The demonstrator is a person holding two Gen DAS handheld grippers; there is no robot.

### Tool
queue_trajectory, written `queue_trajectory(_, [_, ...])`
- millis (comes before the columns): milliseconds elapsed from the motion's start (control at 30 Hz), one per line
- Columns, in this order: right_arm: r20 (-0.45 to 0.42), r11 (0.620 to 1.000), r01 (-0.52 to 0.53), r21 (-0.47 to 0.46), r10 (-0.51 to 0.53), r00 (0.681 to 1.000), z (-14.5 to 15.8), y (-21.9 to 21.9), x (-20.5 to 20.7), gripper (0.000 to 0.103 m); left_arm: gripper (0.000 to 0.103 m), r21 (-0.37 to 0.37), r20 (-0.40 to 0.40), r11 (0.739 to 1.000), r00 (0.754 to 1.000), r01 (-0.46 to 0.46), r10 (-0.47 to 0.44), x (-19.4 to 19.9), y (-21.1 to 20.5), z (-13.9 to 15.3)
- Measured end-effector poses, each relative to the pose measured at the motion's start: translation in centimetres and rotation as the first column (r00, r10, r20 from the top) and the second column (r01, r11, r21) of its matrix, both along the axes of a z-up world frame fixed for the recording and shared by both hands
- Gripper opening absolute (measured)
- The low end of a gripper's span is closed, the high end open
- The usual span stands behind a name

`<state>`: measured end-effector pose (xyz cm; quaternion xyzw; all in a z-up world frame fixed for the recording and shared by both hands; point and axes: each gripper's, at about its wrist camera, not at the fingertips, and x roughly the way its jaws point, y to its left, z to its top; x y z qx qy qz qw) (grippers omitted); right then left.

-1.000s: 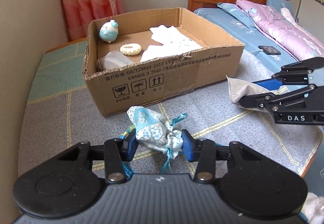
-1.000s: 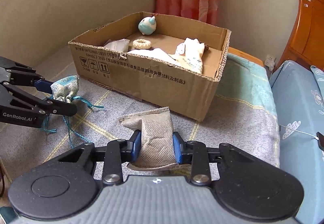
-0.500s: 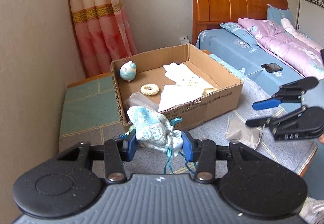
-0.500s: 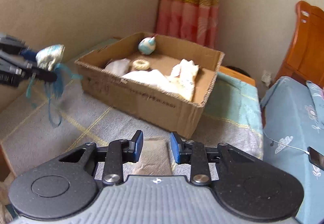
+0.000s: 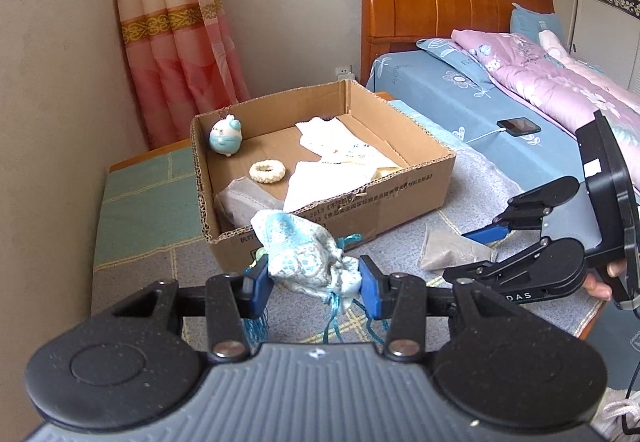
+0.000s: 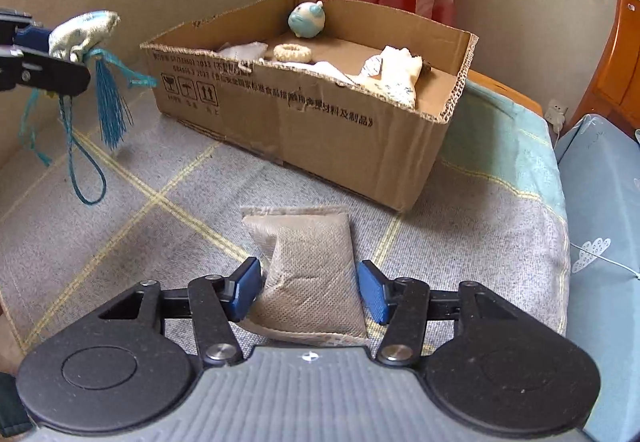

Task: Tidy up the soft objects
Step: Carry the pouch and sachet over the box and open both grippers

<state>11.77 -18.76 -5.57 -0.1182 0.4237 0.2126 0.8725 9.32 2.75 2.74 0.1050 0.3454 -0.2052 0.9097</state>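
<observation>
Holding a little blue-and-white brocade pouch (image 5: 306, 258) up in the air, the left gripper (image 5: 312, 280) has both blue pads pressed into its sides, so it's a proper pinch. The pouch's long axis runs roughly across the jaws, fat end toward the left pad and upward, the gathered neck toward the right pad, with teal cords and a tassel (image 6: 110, 98) dangling straight down from it. It hangs off the blanket, in front of the cardboard box's (image 5: 400, 194) near left corner.

Right gripper (image 6: 308, 288) is low over the grey patterned blanket (image 6: 120, 226) with its jaws opening. The beige woven sachet (image 6: 306, 270) sits between the pads, and in the right wrist view there's a visible gap on the right side; the left pad is right next to the fabric, can't tell if it's touching. The sachet lies flat on the blanket, long axis pointing away from the gripper toward the box, its far end creased and folded.

Inside the open box: a round blue plush toy (image 5: 225, 136) at the back left corner, a cream knitted ring (image 5: 267, 172) just in front of it, a grey pad (image 5: 248, 202) against the near wall, and white cloths (image 5: 336, 158) spread across the middle and right
</observation>
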Motion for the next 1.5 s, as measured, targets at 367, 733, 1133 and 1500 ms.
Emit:
queue_trajectory(367, [0.088,1.000,0.013,0.012,-0.014,0.996,3.9,-0.4,-1.6,0.028,0.044,0.012,0.091,0.997,0.993,0.075,-0.076,2.8,-1.5,3.5])
queue_trajectory(733, [0.193,1.000,0.028,0.009,-0.029,0.981,8.6,-1.3,-3.0,0.028,0.050,0.041,0.112,0.997,0.991,0.066,-0.070,13.5,-5.5,3.6])
queue_trajectory(1133, [0.223,0.998,0.065,0.007,-0.065,0.973,9.9,-1.6,-2.0,0.028,0.102,0.030,0.169,0.999,0.985,-0.018,0.013,12.6,-4.6,1.7])
queue_trajectory(1500, [0.233,0.997,0.062,0.043,-0.071,0.970,11.1,0.0,2.5,0.028,0.102,-0.033,0.191,0.992,0.973,-0.125,0.129,6.0,-1.8,0.9])
